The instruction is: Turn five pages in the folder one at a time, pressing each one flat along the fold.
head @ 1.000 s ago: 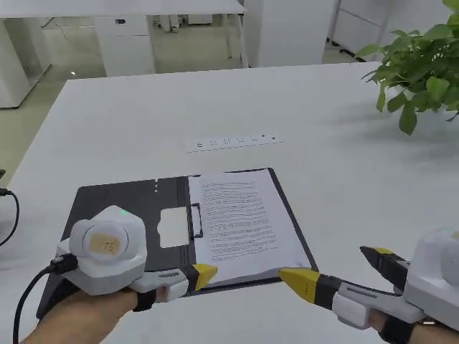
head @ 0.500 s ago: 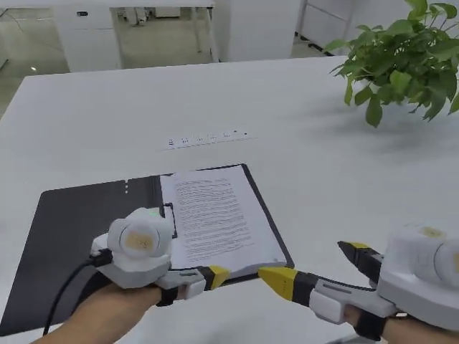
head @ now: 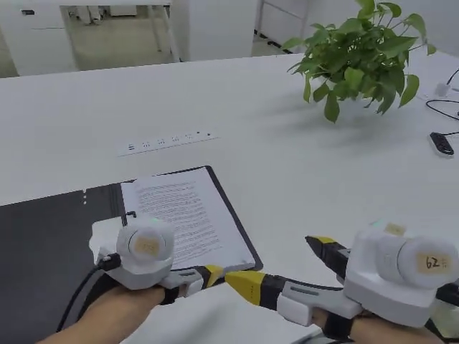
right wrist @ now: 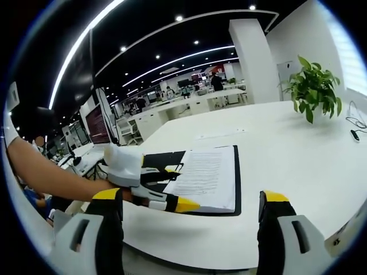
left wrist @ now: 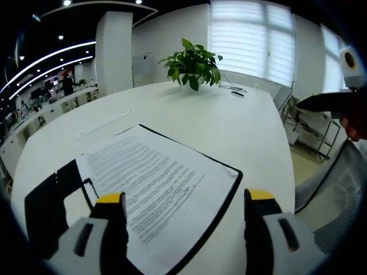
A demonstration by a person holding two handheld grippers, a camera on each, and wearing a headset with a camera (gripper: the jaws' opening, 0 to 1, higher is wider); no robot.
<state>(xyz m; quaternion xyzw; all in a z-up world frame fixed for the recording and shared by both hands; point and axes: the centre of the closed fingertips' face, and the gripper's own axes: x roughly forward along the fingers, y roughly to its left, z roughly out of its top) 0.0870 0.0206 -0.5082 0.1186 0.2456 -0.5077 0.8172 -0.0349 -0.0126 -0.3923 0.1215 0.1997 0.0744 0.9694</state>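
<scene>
**Two white grippers with yellow tips**

The left gripper [left wrist: 186, 197] has a round white shell with a pale yellow sticker [head: 147, 246] on top. A black cable [head: 75, 304] comes out of its side. Its jaws are black with bright yellow tips and sit in white blocks. The right gripper [head: 283, 264] looks the same, big and white. Its round label [head: 430, 263] has the number 62 on it.

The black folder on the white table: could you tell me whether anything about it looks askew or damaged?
Nothing stands out: the black folder lies open on the white table, its printed top page lying flat.
</scene>
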